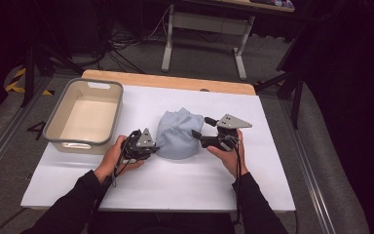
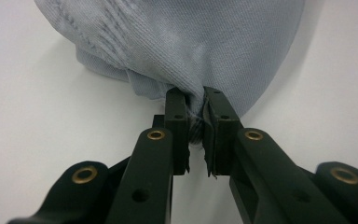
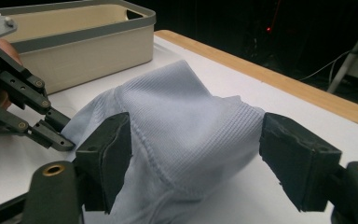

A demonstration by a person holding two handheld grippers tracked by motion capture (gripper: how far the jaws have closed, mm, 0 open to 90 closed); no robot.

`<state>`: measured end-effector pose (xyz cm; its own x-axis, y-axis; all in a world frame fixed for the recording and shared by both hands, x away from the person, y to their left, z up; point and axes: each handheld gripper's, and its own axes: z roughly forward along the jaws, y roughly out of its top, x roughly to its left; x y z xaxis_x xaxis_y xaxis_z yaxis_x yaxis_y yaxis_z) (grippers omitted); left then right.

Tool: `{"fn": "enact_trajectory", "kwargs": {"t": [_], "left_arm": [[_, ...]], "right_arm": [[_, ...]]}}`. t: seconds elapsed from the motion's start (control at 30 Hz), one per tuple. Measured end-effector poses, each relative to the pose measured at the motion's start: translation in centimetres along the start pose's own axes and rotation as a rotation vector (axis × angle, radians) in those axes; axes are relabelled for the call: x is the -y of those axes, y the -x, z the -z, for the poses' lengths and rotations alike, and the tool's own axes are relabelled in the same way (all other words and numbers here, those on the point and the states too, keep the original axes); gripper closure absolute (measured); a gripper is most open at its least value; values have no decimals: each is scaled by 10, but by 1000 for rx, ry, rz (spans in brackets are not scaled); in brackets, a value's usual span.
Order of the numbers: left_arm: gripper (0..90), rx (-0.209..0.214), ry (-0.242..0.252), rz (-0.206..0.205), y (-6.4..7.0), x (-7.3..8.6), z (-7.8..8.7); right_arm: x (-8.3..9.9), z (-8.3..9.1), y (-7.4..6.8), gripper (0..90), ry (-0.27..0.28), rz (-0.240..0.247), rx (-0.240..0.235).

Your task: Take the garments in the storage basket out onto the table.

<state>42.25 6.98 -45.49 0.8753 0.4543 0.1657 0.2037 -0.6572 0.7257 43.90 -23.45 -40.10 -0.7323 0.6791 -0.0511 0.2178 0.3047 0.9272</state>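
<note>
Nearest the high camera are the person's two dark sleeves, entering from the bottom edge; each hand carries a gripper toward the pale blue garment [image 1: 177, 135] bunched in the middle of the white table cover [image 1: 185, 180].

Left side: a beige bin [image 1: 58, 127] stands on the cover, well apart from both sets of jaws and beyond the left hand. It appears empty.

Left gripper [image 1: 148, 147]: its jaws point right, into the garment's near-left edge. In the left gripper view the left gripper [image 2: 195, 122] is nearly closed, with a small fold of the blue fabric [image 2: 191, 51] pinched between the pads. The rest of the cloth rises directly ahead of the jaw tips. Hold judged firm but on a narrow bite.

Centre: the garment lies between the two grippers, crumpled into a mound, so no clear long axis can be read.

Right gripper [image 1: 198, 135]: its jaws point left at the garment's right flank. In the right gripper view the right gripper [image 3: 196, 158] stands wide open, with the ribbed fabric [image 3: 186, 126] lying in the gap between the pads; neither pad grips it. The left gripper's linkage is visible beyond the cloth in that view.

Judgement: the coming move turns on the right jaws closing on the fabric that already lies between them, opposite the left hold.
</note>
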Motion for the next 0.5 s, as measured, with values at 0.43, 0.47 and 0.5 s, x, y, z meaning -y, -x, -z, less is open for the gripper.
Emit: {"fn": "enact_trajectory", "kwargs": {"t": [0.43, 0.47, 0.5], "left_arm": [[814, -10, -23, -9, 2, 0, -6], [815, -13, -20, -7, 2, -1, -7], [815, -13, -20, -7, 2, -1, -7]], "right_arm": [[2, -5, -8, 809, -31, 19, -74], [1, -4, -10, 815, -21, 27, -78], [0, -4, -10, 817, -14, 34, -79]]}}
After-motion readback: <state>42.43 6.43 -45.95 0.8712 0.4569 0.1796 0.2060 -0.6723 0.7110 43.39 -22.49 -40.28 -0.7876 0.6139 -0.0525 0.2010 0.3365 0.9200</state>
